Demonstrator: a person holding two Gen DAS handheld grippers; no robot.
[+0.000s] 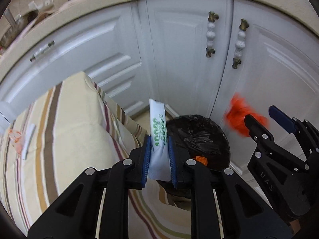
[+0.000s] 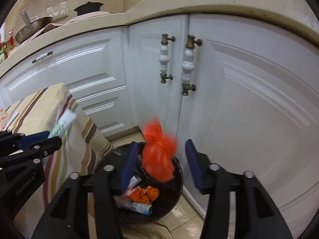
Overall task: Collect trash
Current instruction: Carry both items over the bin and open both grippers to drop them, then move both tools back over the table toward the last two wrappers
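Bin (image 2: 177, 181) with orange scraps (image 2: 146, 196) and wrappers inside; left fingers (image 1: 148, 149) pinching white packet (image 1: 158, 125), right fingers (image 2: 191, 163) wide, orange bag (image 2: 159, 159) loose between.

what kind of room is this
Most likely a home kitchen: white cabinet doors with ceramic handles under a beige countertop, a pan up on it, and a lined trash bin on the floor.
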